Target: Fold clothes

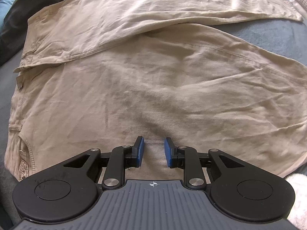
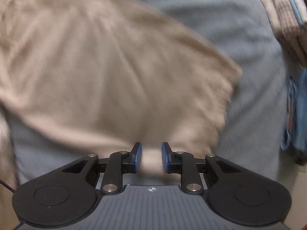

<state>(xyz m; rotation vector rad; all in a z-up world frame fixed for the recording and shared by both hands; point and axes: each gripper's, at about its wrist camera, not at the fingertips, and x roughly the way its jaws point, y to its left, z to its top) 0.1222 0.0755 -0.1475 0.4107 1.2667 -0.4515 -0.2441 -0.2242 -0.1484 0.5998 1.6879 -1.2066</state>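
Note:
Beige trousers point(image 1: 153, 86) lie spread on a blue-grey blanket point(image 1: 268, 34), waistband and pocket at the left, one leg folded across the top. My left gripper point(image 1: 154, 140) points down at the near edge of the trousers. Its blue pads are a little apart with a pinch of cloth between them, and creases run toward it. In the right wrist view the trouser leg point(image 2: 96, 67) is motion-blurred and fans out from my right gripper point(image 2: 151, 145). That gripper is shut on a bunched strip of the beige cloth, above the blanket point(image 2: 230, 19).
Dark clothes point(image 1: 19, 19) are heaped at the far left beyond the waistband. A stack of folded knit and blue items point(image 2: 287, 28) lines the right side. Something white and fluffy point(image 1: 295, 191) shows at the lower right of the left wrist view.

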